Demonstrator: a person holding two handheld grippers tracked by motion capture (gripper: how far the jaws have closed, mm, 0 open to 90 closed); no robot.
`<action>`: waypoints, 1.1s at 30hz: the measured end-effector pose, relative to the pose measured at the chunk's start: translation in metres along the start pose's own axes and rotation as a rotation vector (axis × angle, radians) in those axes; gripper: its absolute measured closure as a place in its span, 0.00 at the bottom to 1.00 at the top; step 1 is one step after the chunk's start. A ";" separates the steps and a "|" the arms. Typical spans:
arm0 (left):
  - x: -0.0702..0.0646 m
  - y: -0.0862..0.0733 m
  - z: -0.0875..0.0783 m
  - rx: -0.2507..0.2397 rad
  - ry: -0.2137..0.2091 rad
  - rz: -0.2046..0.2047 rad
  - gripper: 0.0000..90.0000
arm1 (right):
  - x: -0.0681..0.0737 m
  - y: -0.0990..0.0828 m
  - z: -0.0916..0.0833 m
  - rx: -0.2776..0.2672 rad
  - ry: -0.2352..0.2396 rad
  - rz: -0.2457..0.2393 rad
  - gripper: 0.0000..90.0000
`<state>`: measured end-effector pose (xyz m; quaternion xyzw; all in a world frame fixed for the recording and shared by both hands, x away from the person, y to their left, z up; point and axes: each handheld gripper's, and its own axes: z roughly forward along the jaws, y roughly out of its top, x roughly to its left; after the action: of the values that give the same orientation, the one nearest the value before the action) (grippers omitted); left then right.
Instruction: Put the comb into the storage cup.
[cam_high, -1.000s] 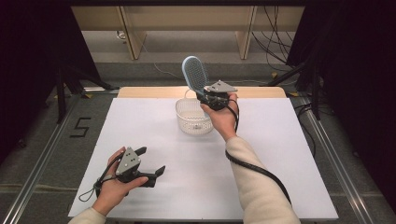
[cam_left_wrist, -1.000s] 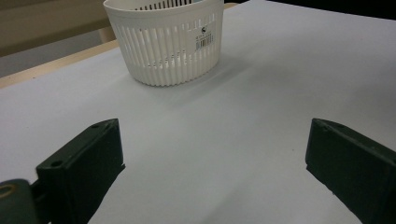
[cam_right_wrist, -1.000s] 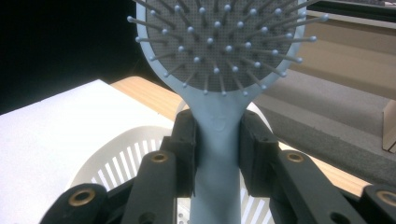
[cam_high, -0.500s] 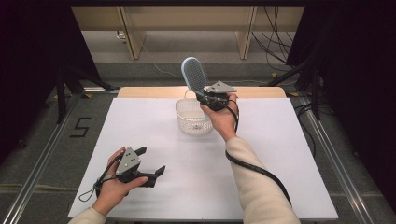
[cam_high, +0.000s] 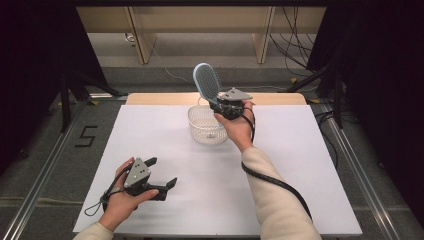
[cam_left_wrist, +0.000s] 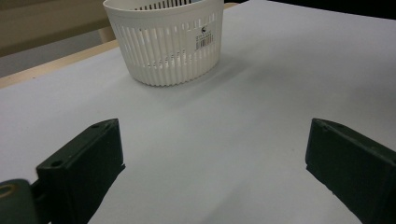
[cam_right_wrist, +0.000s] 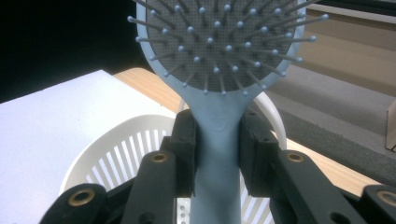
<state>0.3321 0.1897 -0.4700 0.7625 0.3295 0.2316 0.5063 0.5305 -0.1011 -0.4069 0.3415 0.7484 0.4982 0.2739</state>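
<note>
Jaws of my right tool (cam_high: 220, 106) clamp the handle of the light blue hairbrush (cam_high: 207, 81), bristle head raised above the white basket (cam_high: 206, 126), which stands near the bench's (cam_high: 310, 150) far edge. My left tool (cam_high: 162, 176) rests by the near left corner, jaws spread wide with nothing between them.

High cam sits above the near edge, looking forward and down over the whole table (cam_high: 300, 165). Left gripper cam rides low, facing the basket (cam_left_wrist: 164, 42) across the table. Right one's close above that same basket (cam_right_wrist: 126, 154).
</note>
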 end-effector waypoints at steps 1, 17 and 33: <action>0.000 0.000 0.000 0.000 0.000 0.000 0.04 | 0.000 0.000 0.000 0.002 0.000 -0.003 0.78; 0.000 0.000 0.000 0.004 -0.002 0.000 0.04 | 0.000 -0.002 0.002 0.023 0.003 -0.018 0.78; 0.000 0.000 0.000 0.003 -0.001 0.002 0.04 | 0.001 -0.005 0.005 0.058 0.007 -0.045 0.78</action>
<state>0.3321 0.1893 -0.4703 0.7636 0.3288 0.2310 0.5054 0.5323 -0.0991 -0.4136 0.3307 0.7710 0.4713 0.2722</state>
